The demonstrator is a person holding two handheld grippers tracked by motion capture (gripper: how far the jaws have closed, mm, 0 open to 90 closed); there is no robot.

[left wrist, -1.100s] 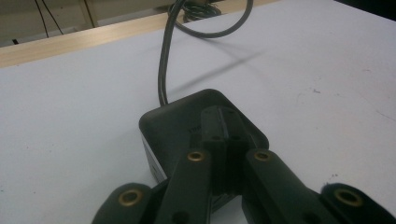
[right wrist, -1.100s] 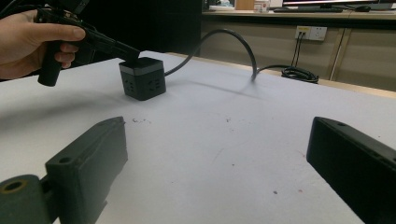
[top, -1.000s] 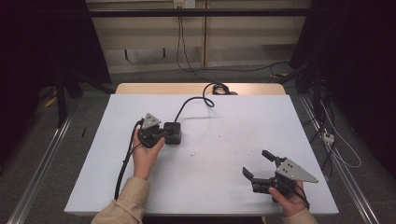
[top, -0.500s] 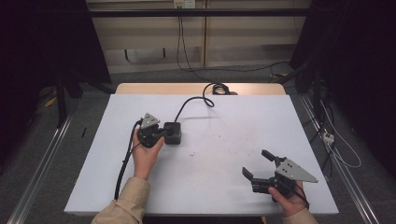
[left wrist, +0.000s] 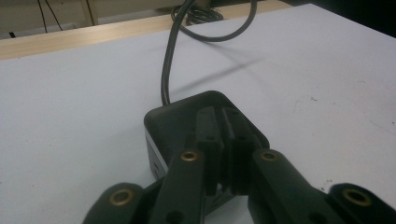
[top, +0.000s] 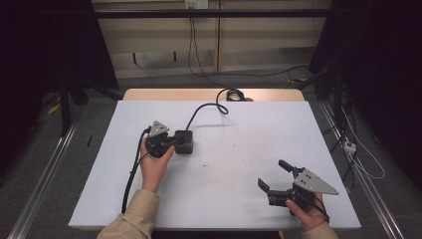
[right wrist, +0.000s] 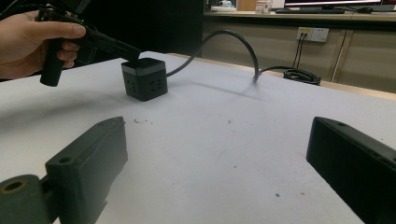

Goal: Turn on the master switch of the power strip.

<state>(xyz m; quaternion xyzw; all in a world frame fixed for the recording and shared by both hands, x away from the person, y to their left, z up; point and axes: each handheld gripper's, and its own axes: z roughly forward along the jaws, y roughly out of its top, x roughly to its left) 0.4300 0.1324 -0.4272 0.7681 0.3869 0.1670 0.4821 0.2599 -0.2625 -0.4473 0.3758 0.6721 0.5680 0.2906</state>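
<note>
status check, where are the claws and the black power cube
Left claw shut, tips resting atop the black power cube, nothing between them. Right claw open, idle near table edge. Nothing in the way.

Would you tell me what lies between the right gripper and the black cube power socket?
Only bare white tabletop, in the high view, separates right gripper from cube.

Left tool (top: 171, 143) jaws nearly together, just opening — right tool (top: 276, 175) jaws wide.

No readable text, label or number anywhere
</note>
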